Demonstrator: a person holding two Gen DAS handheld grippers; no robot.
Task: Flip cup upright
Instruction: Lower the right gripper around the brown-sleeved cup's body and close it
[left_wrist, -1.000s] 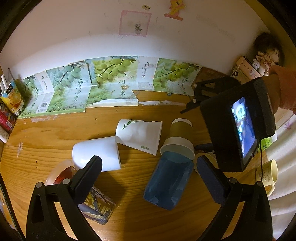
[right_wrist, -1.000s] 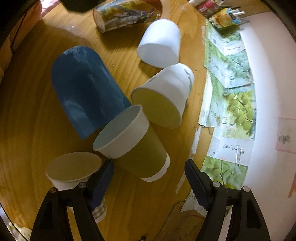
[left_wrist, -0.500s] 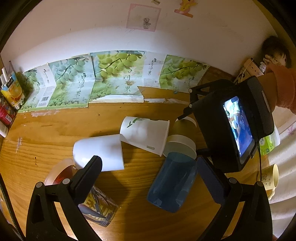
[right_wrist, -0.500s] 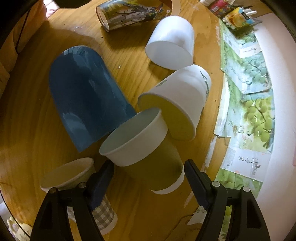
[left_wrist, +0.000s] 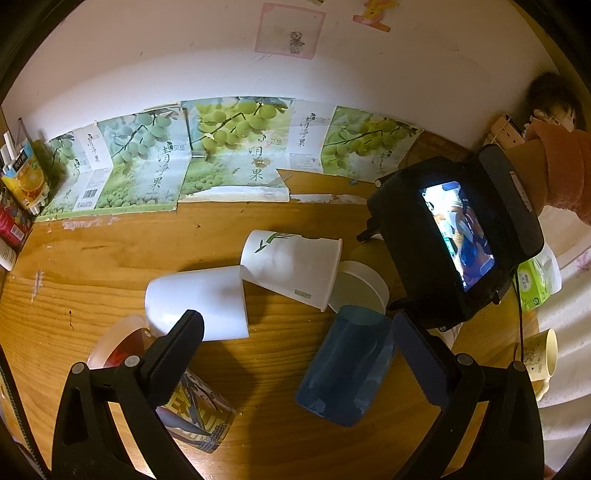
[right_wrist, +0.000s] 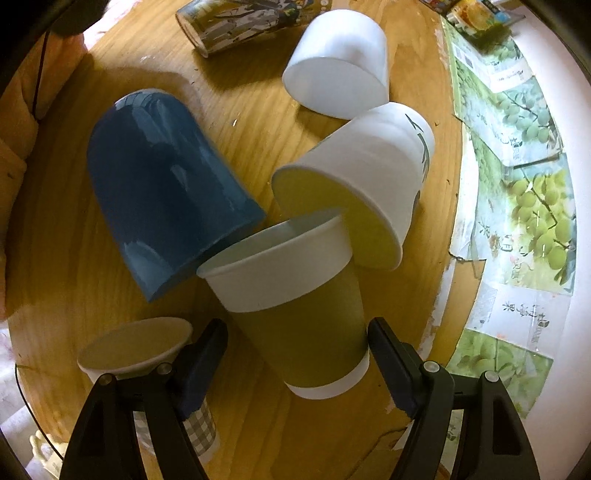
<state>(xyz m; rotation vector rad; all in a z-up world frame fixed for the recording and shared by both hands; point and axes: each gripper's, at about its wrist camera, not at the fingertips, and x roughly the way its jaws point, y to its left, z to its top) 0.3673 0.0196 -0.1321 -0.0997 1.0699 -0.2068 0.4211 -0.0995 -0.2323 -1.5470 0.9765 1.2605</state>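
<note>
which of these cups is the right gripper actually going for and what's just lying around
In play:
olive and white paper cup, lying on its side
right gripper, open, fingers either side of that cup

Lying about:
blue cup
white cup with leaf print
plain white cup
printed can
checked cup, upright
left gripper, open, holding nothing

Dim warm light, fisheye-warped edges
</note>
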